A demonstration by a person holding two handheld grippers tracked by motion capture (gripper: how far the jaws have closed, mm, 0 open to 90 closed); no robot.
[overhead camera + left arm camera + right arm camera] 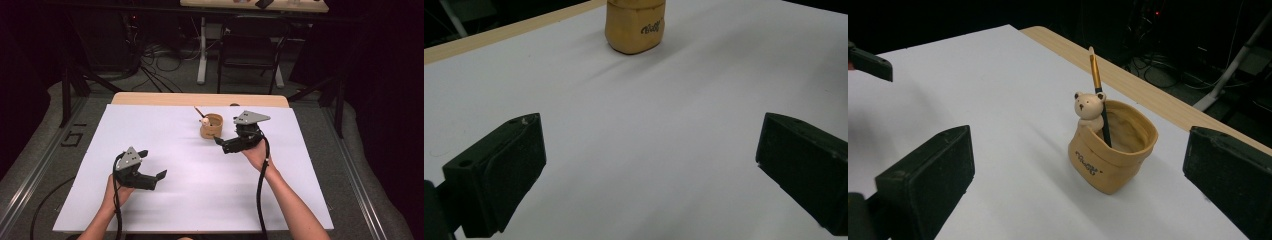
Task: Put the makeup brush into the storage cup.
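A tan, sack-shaped pen holder [211, 127] stands upright on the far middle of the white sheet. A small bear figure [1089, 107] sits on its rim, and a dark pen with a gold end [1096, 80] leans inside it. My right gripper [223, 145] is just right of the holder and points at it. It is open, and its black fingers [928, 185] stand wide with the holder [1113, 155] some way ahead of them. My left gripper [152, 164] hovers low over the near left of the sheet, open and empty, its fingers [499, 175] facing the distant holder [635, 27].
The white sheet [175, 200] covers most of a wooden table, whose bare far edge [200, 98] shows behind the holder. A black chair [250, 45] and floor cables lie beyond the table. A jaw of the left gripper [868, 62] shows in the right gripper view.
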